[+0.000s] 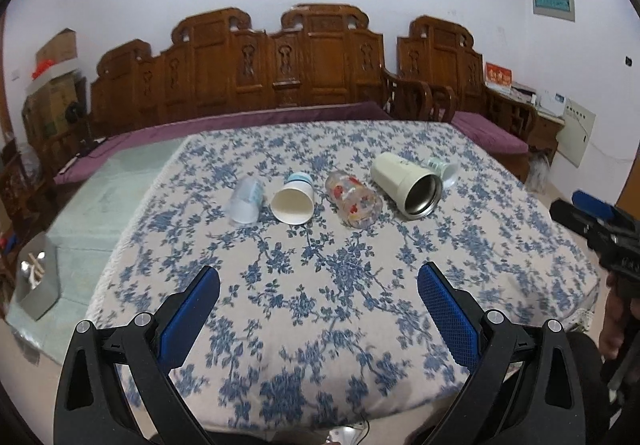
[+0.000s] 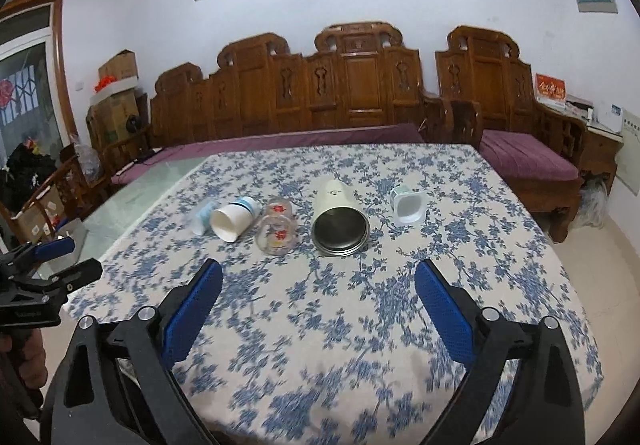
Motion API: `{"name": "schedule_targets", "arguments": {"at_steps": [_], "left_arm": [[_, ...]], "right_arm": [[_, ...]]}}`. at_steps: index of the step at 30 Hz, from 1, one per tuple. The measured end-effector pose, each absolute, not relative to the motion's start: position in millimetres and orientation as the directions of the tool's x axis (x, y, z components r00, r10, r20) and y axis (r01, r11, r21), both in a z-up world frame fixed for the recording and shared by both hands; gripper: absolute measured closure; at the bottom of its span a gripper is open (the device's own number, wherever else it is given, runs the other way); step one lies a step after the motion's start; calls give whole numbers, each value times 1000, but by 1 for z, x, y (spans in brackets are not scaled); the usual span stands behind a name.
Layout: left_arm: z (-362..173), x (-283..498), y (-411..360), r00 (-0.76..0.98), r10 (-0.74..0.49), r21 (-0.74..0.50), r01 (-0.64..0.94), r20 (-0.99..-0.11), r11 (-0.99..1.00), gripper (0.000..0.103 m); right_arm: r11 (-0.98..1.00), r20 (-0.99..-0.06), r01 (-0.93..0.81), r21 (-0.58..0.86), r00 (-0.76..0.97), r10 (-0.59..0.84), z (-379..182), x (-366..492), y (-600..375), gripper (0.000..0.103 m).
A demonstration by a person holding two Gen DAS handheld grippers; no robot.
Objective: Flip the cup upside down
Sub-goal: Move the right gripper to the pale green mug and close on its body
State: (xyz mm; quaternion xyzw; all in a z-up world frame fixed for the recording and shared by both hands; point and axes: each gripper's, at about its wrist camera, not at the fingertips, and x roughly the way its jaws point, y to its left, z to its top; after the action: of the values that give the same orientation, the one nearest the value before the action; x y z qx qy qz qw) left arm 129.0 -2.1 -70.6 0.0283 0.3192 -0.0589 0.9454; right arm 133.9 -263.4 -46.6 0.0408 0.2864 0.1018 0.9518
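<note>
Several cups lie on their sides in a row on the floral tablecloth (image 1: 320, 309): a clear plastic cup (image 1: 245, 201), a white paper cup (image 1: 294, 199), a glass with red flowers (image 1: 354, 201), a cream steel-lined mug (image 1: 408, 181) and a small white square cup (image 1: 444, 169). In the right wrist view they are the clear cup (image 2: 202, 219), paper cup (image 2: 234, 219), glass (image 2: 277, 229), mug (image 2: 338, 219) and square cup (image 2: 407, 207). My left gripper (image 1: 318, 277) is open and empty, short of the cups. My right gripper (image 2: 318, 277) is open and empty too.
A carved wooden sofa (image 1: 280, 61) with purple cushions stands behind the table. A glass tabletop (image 1: 100, 197) extends left of the cloth. Cardboard boxes (image 1: 52, 85) stack at far left. The right gripper shows at the left view's right edge (image 1: 592, 217).
</note>
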Motion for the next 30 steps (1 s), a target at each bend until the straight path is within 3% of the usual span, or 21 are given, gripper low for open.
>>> {"name": "schedule_targets", "arguments": {"at_steps": [20,30], "left_arm": [[-134,247,3,695,-126,13,191,-708,981,8],[-159,264,-1,664,-160,-27,207,-731,978,8]], "right_arm": [[960,-808,-273,54,553,202,-97,376,-233,18],[954,-924,-272,127,317,213,-152,456,-213,20]]}}
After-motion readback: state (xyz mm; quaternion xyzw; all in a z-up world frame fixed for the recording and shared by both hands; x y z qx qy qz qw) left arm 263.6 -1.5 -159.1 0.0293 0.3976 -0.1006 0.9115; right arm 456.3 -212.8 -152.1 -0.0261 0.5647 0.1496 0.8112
